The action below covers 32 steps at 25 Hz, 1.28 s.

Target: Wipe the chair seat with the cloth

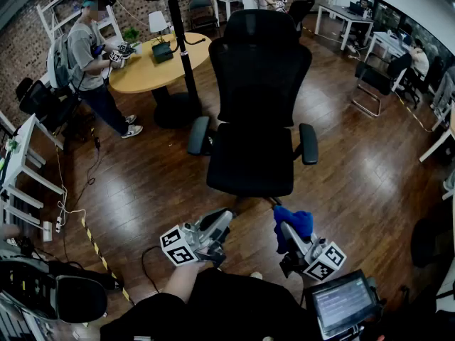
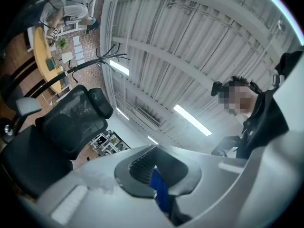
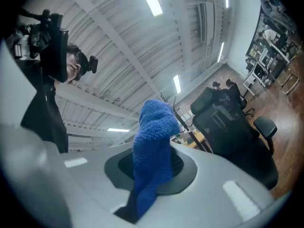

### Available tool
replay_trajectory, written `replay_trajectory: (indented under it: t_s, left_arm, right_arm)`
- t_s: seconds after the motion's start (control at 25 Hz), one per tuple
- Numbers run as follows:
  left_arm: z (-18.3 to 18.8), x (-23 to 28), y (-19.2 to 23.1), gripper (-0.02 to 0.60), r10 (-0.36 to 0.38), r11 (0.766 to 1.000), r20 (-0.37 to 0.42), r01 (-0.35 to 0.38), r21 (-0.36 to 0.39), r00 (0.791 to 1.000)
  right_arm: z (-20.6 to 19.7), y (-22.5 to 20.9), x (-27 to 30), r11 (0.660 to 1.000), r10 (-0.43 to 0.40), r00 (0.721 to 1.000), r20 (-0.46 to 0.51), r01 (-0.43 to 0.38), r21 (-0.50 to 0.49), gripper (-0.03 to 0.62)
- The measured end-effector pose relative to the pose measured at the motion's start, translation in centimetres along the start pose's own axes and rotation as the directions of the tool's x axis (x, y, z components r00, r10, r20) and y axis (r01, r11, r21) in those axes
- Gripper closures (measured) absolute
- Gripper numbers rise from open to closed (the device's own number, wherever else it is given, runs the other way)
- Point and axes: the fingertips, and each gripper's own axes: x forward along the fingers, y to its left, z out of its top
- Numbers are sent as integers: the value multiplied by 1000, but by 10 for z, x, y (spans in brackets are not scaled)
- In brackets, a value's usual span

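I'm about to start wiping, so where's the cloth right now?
The cloth is clamped in the right tool, at the head view's lower right. It is held just short of the chair seat's front edge, not touching it.

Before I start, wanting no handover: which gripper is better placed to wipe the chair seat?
Right. The right gripper is shut on the blue cloth, just short of the seat's front edge. The left gripper is about as near, jaws together, but the head view shows no cloth on it.
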Motion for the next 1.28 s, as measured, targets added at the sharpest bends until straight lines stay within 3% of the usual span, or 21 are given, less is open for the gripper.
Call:
replay_trajectory:
  t_s: [0.32, 0.56, 0.76, 0.96, 1.28]
  left_arm:
    - [11, 26, 38, 589, 33, 999, 35, -34, 28, 999]
    - [46, 50, 132, 589, 20, 999, 49, -21, 30, 999]
    - [90, 84, 225, 589, -18, 1000, 24, 19, -13, 1000]
    - [133, 113, 276, 589, -57, 995, -19, 56, -77, 998]
    - [145, 146, 345, 589, 6, 993, -30, -10, -120, 1000]
  right_arm:
    - [10, -42, 34, 1000, 28, 999, -38, -28, -9, 549]
    - [-3, -102, 114, 999, 10, 996, -93, -15, -46, 549]
    - [9, -166, 196, 998, -42, 995, -86, 37, -57, 549]
    - [21, -203, 256, 991, -125, 989, -83, 120, -63, 549]
    - [30, -290, 301, 981, -192, 974, -120, 186, -59, 549]
